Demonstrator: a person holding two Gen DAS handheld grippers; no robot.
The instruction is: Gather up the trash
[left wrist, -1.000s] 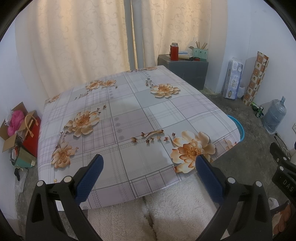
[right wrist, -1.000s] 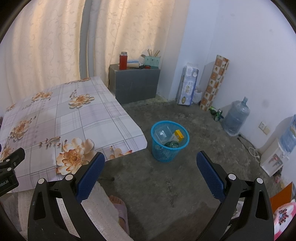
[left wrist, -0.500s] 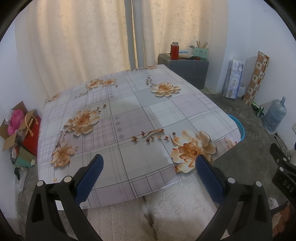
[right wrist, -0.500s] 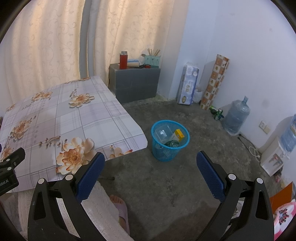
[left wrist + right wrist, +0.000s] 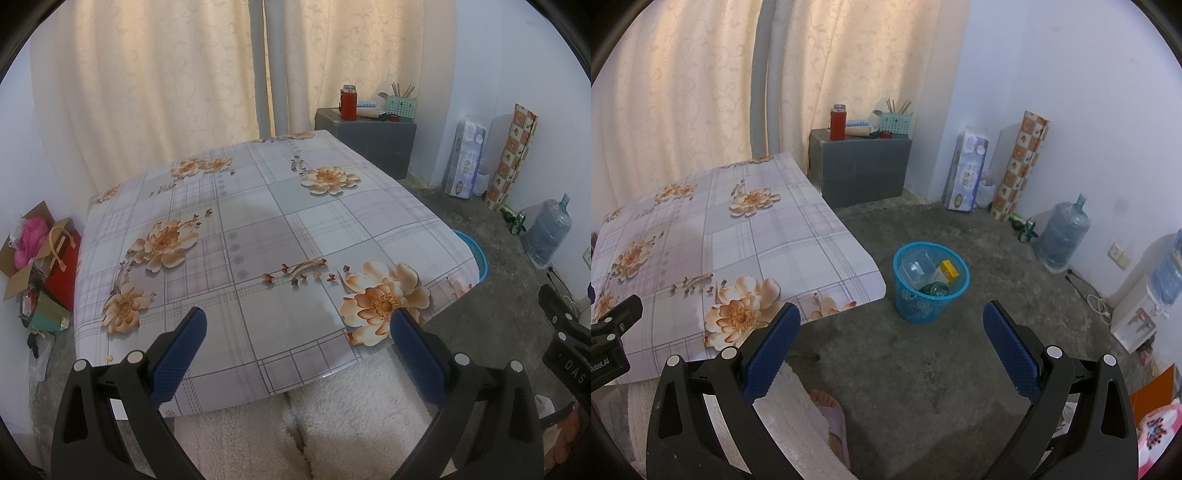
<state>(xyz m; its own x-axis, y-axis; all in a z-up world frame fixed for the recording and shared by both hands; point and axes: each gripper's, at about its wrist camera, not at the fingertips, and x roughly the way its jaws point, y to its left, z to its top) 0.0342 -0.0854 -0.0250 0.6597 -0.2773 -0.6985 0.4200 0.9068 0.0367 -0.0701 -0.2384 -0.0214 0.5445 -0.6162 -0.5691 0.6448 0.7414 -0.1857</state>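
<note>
A blue mesh trash basket (image 5: 931, 282) stands on the concrete floor to the right of the table, holding a clear plastic container, a yellow box and a green item. Its rim (image 5: 476, 251) shows past the table's right edge in the left wrist view. The table with a floral checked cloth (image 5: 258, 236) (image 5: 720, 236) shows no loose items. My left gripper (image 5: 295, 326) is open and empty above the table's near edge. My right gripper (image 5: 892, 321) is open and empty above the floor, short of the basket.
A grey cabinet (image 5: 860, 166) with a red flask and a teal holder stands at the back. A tissue pack (image 5: 966, 168), a patterned roll, a water jug (image 5: 1062, 234) and a dispenser line the right wall. Boxes and bags (image 5: 40, 258) sit left of the table. A slippered foot (image 5: 831, 410) is below.
</note>
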